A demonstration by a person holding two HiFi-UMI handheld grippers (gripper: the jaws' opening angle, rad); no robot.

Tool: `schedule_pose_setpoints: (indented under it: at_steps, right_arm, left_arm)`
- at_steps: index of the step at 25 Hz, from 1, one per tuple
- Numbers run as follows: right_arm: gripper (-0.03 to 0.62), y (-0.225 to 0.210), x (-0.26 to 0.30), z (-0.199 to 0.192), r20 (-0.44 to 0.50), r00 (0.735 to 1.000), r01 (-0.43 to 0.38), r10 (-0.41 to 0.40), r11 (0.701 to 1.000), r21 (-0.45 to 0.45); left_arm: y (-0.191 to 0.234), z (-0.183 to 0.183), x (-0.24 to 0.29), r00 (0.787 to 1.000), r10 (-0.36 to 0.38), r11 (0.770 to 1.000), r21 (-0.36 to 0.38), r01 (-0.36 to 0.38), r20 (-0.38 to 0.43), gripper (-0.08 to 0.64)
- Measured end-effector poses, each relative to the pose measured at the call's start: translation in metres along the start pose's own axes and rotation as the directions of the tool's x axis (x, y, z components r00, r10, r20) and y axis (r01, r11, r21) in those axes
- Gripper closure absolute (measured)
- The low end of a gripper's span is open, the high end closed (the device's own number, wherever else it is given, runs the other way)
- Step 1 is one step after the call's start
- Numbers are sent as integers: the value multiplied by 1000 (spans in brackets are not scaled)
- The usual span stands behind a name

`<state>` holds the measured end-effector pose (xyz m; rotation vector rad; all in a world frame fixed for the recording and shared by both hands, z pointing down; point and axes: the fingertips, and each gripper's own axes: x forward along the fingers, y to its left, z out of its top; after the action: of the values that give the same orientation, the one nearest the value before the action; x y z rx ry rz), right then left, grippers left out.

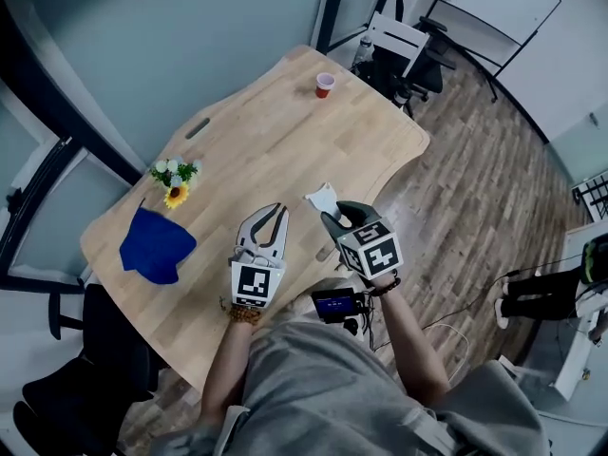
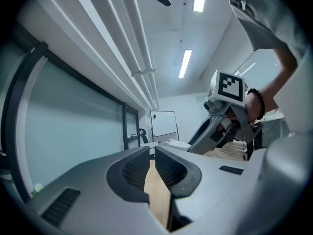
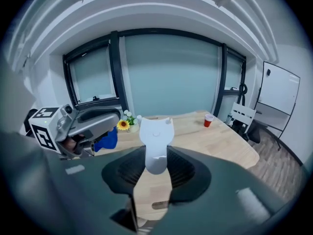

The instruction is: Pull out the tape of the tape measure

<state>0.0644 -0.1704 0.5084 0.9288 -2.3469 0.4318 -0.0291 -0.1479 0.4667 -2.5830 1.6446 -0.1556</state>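
Near us, our left claw [image 1: 271, 218] is a little apart and holds nothing. Our right claw [image 1: 334, 218] is clamped on the white tape measure [image 1: 321, 198], over the table's [image 1: 285, 131] near edge. We think the left claw must pinch the tape's tip next.

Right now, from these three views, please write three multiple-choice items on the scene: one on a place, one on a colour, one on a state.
1. Where does the red cup stand?
A) at the far end of the table
B) at its near edge
C) at its middle

2. What colour is the cloth by the flowers?
A) green
B) blue
C) yellow

3. The right gripper is:
A) open and empty
B) shut on nothing
C) shut on a white tape measure

Answers:
1 A: the cup stands farthest from the person.
2 B: the head view shows it blue.
3 C: its pads press the white body.
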Motion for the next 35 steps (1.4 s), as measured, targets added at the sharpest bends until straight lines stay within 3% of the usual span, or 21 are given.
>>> schedule_pose_setpoints:
  at_steps: [12,24,35]
  right_arm:
    - [449,22,-18,-20,-26,999,-21,20,999,-29]
    - [449,30,-18,-18,-33,998,-48,46,997,-65]
    - [449,34,-15,-18,-38,998,-60,57,995,-82]
  left_arm:
    - [-32,-4,1,997,-83,995,58,83,-8,498]
    - [-34,-10,-4,996,-83,995,48,84,-21,494]
    - [-42,-13,-1,991,-133,990,34,134,-18,495]
